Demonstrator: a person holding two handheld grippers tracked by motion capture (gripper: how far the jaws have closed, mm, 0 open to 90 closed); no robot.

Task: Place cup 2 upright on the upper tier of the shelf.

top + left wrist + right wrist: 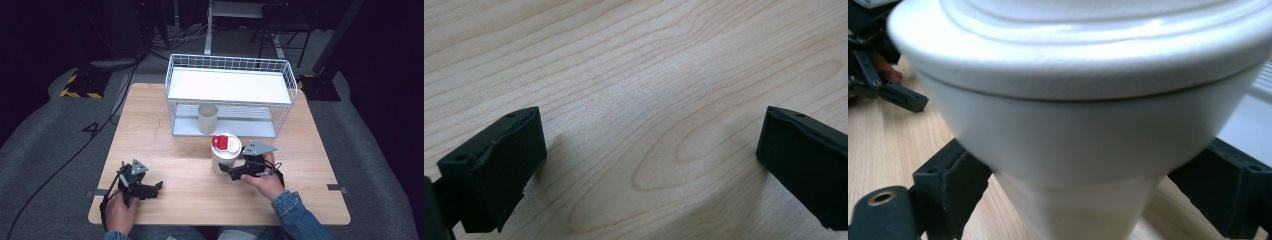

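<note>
Near the middle of the high view, the white cup [225, 154] with a red-and-white lid stands on the table [165, 125]. The right gripper [226, 170] has its jaws around it, apart from its narrow lower part. It should squeeze gently and lift straight. The left gripper [159, 186] rests spread wide, lower left.

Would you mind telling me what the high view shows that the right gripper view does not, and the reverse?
The high view alone takes in the wire rack, a second cup on its lower shelf, and the red patch on the lidded cup. The right gripper view alone shows, close up, the cup's side between the right gripper fingers, though contact is unclear. Both share that cup, the wooden table and the left gripper.
</note>
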